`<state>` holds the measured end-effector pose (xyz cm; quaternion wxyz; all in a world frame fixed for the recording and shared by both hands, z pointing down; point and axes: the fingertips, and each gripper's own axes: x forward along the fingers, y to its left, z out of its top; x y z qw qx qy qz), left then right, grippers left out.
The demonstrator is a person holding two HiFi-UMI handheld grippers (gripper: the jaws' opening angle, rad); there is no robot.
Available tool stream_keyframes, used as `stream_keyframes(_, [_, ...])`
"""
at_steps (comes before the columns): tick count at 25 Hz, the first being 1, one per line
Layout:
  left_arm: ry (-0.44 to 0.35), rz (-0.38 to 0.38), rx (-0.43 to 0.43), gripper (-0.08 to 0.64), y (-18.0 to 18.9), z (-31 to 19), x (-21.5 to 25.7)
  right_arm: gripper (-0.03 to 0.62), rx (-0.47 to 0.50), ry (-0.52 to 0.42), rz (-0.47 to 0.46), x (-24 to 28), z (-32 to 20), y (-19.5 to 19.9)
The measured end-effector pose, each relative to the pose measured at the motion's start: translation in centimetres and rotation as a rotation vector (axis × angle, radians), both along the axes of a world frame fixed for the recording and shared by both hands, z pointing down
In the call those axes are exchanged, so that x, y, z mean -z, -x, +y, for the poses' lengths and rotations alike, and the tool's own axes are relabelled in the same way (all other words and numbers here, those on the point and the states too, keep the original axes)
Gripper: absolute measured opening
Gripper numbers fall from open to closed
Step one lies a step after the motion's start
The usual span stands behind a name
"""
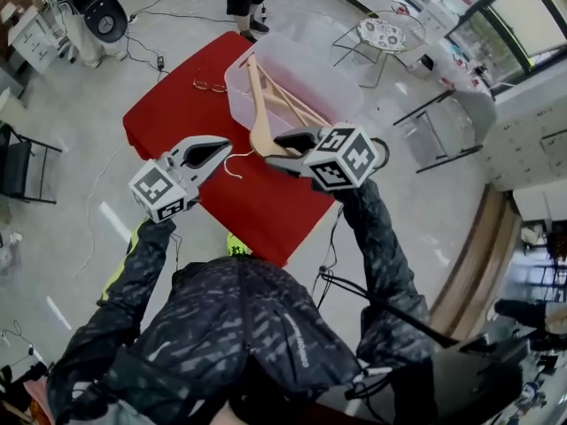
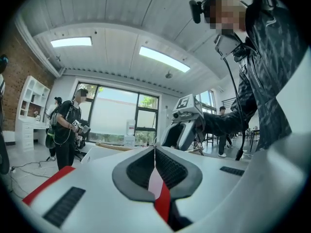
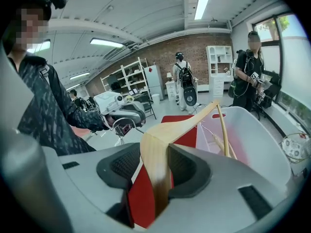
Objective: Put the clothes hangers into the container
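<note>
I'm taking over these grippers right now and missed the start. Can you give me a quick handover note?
Left gripper: shut, empty, held beside the right one.
Right gripper: shut on one end of a wooden hanger, whose far end reaches over the clear container on the red table.
Done: wooden bars inside the container look like another hanger, not certain.
Left to do: lower this hanger in and release it.
Small metal item on the table, unclear what.
</note>
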<state>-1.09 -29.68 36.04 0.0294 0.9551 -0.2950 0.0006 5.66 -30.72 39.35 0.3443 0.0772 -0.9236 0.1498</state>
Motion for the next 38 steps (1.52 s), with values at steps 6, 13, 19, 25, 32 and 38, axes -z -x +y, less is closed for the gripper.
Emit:
stream_keyframes(6, [-0.006,0.006,-0.010,0.011,-1.3,-2.4,0.5,0.189,-0.012,0.075,-0.041,0.8,-3.4,-1.8])
stream_keyframes(13, [0.011,0.006,-0.010,0.011,-1.5,-5.0,-0.3,0.189,-0.057,0.177,-0.070,0.1,-8.1,-2.6])
stream_keyframes(19, [0.023,0.005,-0.004,0.011,-1.0,-7.3,-1.0,0.189,-0.066,0.223,-0.077,-0.9,-11.0,-2.1])
stream_keyframes(25, [0.022,0.008,-0.021,0.011,-1.9,-9.2,-1.1,0.189,-0.086,0.263,-0.088,-1.7,-13.6,-2.2])
stream_keyframes(32, [0.039,0.017,-0.032,0.011,-3.0,-11.5,-1.9,0.189,-0.107,0.315,-0.050,-2.7,-17.4,-2.2])
stream_keyframes(38, [0.054,0.025,-0.041,0.011,-2.5,-12.5,-2.5,0.189,-0.139,0.384,-0.026,-4.6,-19.7,-1.4])
